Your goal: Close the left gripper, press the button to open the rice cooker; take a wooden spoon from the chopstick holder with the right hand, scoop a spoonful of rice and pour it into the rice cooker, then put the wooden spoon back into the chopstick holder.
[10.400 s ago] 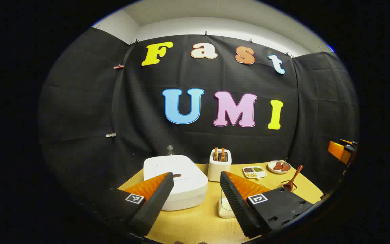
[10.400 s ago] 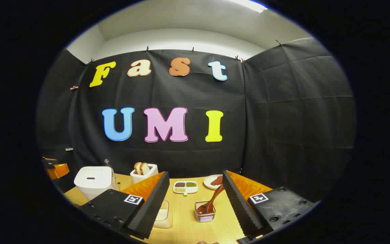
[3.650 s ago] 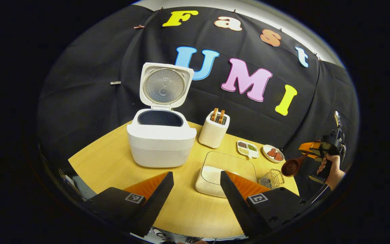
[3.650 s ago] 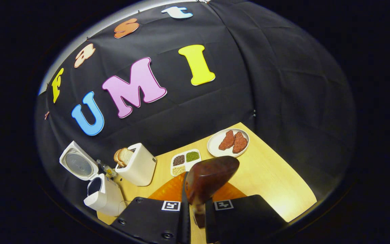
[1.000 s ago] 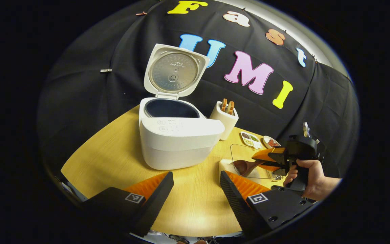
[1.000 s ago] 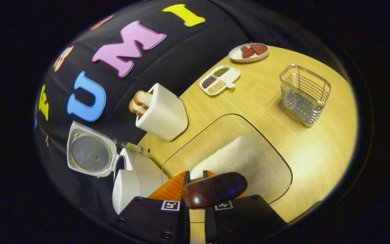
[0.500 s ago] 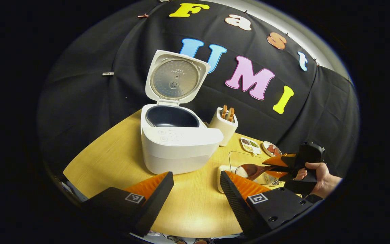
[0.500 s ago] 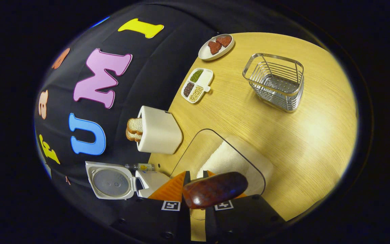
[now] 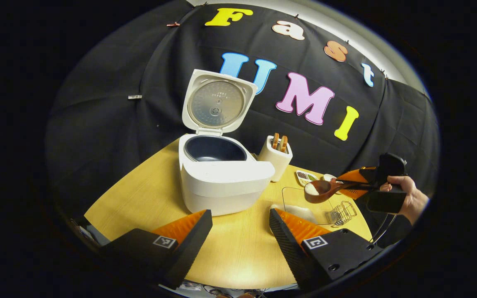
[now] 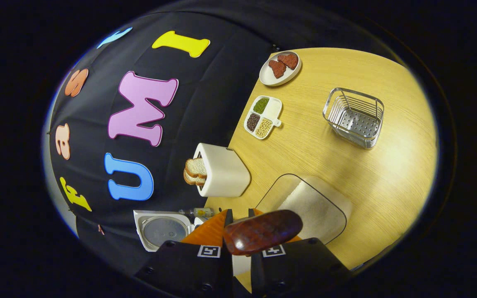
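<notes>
The white rice cooker (image 9: 222, 182) stands with its lid (image 9: 218, 103) up and its dark inner pot (image 9: 215, 149) bare. My left gripper (image 9: 240, 231) hangs open in front of it, holding nothing. To its right, a hand (image 9: 412, 198) holds my right gripper (image 9: 356, 184), shut on the handle of the wooden spoon (image 9: 321, 190). White rice lies in the spoon's bowl, above the clear rice dish (image 9: 304, 205). In the right gripper view the spoon (image 10: 263, 231) sticks out from my right gripper (image 10: 238, 248), over the rice dish (image 10: 309, 207). The wire chopstick holder (image 10: 354, 118) stands apart.
A white toaster (image 10: 222, 169) with bread stands between the cooker lid (image 10: 160, 229) and the rice dish. A divided tray of beans (image 10: 263, 117) and a plate of red pieces (image 10: 280, 68) sit near the wall. The toaster (image 9: 275, 155) is right of the cooker.
The right gripper has lifted the spoon up out of the rice dish with rice in its bowl. The left gripper has barely moved and stays open.
</notes>
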A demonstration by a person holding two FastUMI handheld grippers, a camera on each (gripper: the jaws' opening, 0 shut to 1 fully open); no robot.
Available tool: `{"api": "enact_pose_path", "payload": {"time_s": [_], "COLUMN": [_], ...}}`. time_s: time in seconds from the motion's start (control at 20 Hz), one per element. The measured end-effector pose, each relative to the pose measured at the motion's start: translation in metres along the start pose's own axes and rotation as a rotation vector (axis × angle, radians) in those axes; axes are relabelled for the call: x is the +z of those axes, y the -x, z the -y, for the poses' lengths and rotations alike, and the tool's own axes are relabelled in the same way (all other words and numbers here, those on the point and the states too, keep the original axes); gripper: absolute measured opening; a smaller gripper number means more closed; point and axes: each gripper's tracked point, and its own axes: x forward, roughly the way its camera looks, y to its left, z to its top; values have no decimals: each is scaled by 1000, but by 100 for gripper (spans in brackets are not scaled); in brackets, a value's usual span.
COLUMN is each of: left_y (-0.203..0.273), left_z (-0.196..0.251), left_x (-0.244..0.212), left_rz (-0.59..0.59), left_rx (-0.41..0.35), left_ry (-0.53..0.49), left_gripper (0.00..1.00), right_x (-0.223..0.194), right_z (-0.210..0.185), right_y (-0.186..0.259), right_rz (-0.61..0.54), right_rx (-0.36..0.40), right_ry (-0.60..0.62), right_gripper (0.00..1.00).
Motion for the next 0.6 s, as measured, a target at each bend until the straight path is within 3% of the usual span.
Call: {"api": "enact_pose_path", "payload": {"time_s": [0.25, 0.6], "left_y": [11, 24], "left_z": [-15, -41], "left_x": [-9, -6], "left_rz": [1, 24], "left_rx": [25, 69], "left_ry": [45, 81], "left_gripper": [96, 96], "right_x": [-4, -58], "right_z": [-45, -108], "right_y": [6, -10], "right_rz": [-14, -99], "right_rx": [72, 150], "right_ry": [-44, -76], "right_gripper": [16, 16]}}
